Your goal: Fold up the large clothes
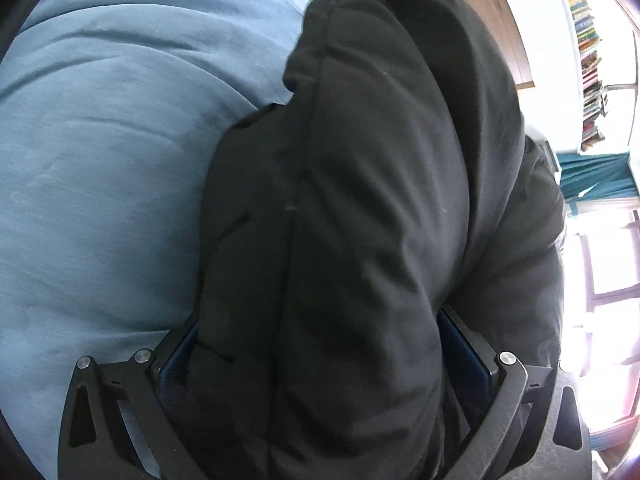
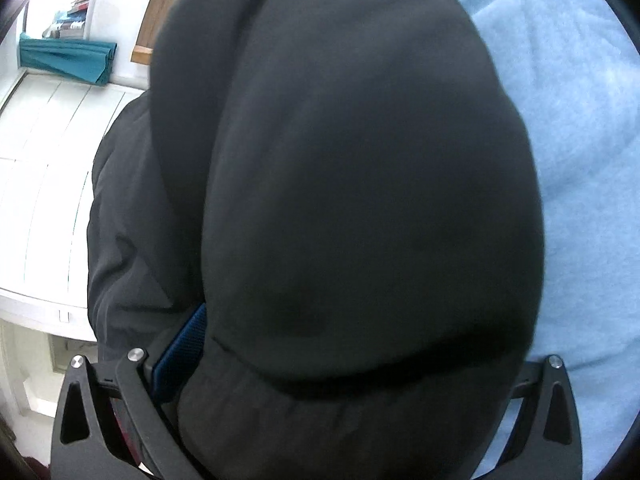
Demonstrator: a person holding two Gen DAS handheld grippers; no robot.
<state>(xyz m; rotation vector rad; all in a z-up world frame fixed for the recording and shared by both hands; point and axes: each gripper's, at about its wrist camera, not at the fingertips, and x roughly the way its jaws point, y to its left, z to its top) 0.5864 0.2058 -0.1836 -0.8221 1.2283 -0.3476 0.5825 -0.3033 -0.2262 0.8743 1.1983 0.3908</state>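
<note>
Left gripper point(image 1: 320, 360) is clamped around a fat bundle of the black garment point(image 1: 360, 200), blue pads point(image 1: 464, 356) squeezing it from both sides. Right gripper point(image 2: 352, 364) looks like it's pinching the same black garment point(image 2: 360, 180) too, though only one pad point(image 2: 178, 354) shows, so that's a guess. The garment hangs in front of the blue bedding point(image 1: 100, 160), partly draped over it. It's thick, soft and floppy, probably fairly heavy, so a deep bite on a hem or seam would beat grabbing loose bulk.
</note>
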